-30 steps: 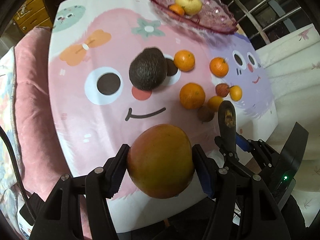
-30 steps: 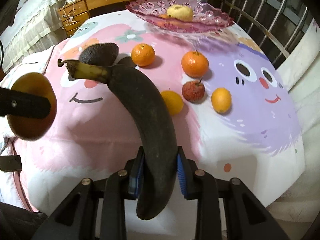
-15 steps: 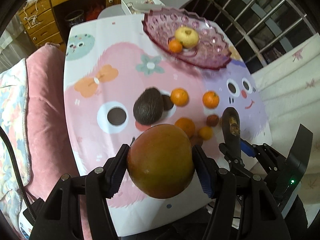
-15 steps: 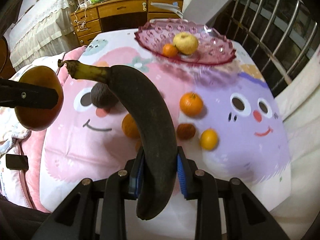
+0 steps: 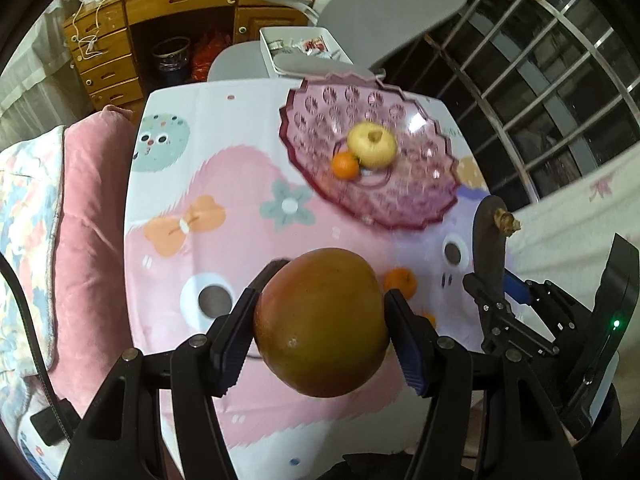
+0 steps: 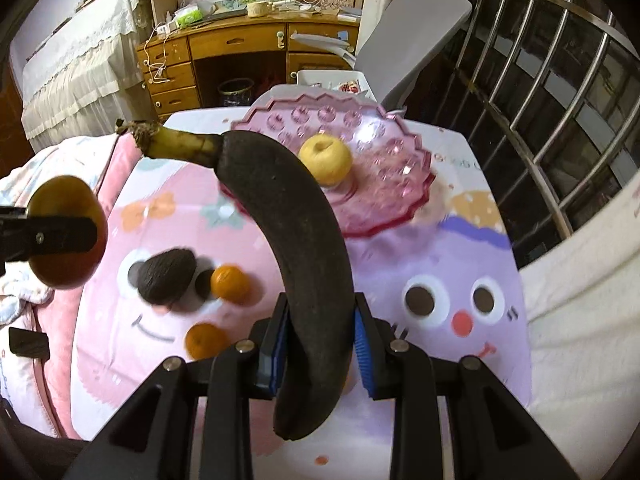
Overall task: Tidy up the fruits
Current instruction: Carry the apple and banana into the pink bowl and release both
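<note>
From the left wrist view, the left gripper (image 5: 322, 320) is holding a mango (image 5: 322, 322) up in the air, its jaws pressing against the fruit's two sides above the near part of the tabletop (image 5: 240, 184). Beyond the mango, a pink glass dish (image 5: 400, 200) is sitting toward the far end of the cartoon-printed cloth, and a yellow apple (image 5: 372, 145) and a small orange (image 5: 345, 166) are lying inside it, touching each other. Another orange (image 5: 400, 280) is peeking out on the cloth just right of the mango. Further right of the mango, the right gripper (image 5: 496, 280) is carrying a blackened banana (image 5: 488, 240), stem pointing up.

From the right wrist view, the right gripper (image 6: 320, 344) is clamping the dark banana (image 6: 296, 248) around its lower half, jaws closed on it, and the banana is curving up and left in front of the pink dish (image 6: 384, 176). The apple (image 6: 326, 160) is showing in the dish just right of the banana. Left of the banana, an avocado (image 6: 166, 276) and two oranges (image 6: 230, 284) (image 6: 206, 340) are lying on the cloth, the upper one just beside the avocado. At the far left the mango (image 6: 64, 232) is hanging in the left gripper.
</note>
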### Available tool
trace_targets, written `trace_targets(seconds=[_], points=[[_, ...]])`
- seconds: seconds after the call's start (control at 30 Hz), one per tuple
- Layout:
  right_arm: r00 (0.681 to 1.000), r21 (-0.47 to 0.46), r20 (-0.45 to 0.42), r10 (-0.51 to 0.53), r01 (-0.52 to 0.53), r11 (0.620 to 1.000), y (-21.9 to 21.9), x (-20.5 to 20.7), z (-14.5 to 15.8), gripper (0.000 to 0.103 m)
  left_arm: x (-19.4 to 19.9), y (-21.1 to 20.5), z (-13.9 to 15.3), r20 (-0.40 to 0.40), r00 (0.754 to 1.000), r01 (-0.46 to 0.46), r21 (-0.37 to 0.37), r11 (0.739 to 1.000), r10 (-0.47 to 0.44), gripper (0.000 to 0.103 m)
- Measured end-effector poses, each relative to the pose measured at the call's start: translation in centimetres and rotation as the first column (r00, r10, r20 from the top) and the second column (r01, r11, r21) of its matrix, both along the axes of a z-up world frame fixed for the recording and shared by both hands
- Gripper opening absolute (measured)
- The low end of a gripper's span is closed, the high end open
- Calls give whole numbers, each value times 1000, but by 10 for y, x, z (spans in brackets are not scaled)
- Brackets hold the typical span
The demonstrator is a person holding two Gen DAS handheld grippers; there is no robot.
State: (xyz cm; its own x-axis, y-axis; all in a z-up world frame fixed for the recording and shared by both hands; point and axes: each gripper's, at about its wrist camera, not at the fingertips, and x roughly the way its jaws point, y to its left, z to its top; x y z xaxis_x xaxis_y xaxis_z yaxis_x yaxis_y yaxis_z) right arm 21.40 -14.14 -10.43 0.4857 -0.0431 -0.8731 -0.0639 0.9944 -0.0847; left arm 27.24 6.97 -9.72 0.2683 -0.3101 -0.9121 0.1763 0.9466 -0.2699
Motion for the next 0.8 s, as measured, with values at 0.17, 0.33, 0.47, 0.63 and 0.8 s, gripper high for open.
trace_targets(seconds=[0.17, 0.33, 0.47, 0.63, 0.8], points=[[1000, 1, -2, 23, -23, 1000, -23, 34, 4, 29, 23, -16, -5, 12, 999, -41, -34, 999, 41, 62], [999, 14, 0, 36, -36, 999, -42, 66, 0, 29, 41, -30, -17, 17, 996, -88, -100, 991, 90, 62], [999, 5, 0, 49, -49, 999, -53, 97, -10, 29, 56, -46, -26, 28, 993, -111, -119, 987, 115, 62], [998, 23, -11, 55, -55, 998, -63, 125, -24, 29, 77, -68, -36, 27, 992, -118, -93, 989, 121, 62], [996, 45, -41, 75, -73, 996, -68, 148, -42, 30, 98, -85, -51, 3, 992, -123, -54, 991, 123, 62]])
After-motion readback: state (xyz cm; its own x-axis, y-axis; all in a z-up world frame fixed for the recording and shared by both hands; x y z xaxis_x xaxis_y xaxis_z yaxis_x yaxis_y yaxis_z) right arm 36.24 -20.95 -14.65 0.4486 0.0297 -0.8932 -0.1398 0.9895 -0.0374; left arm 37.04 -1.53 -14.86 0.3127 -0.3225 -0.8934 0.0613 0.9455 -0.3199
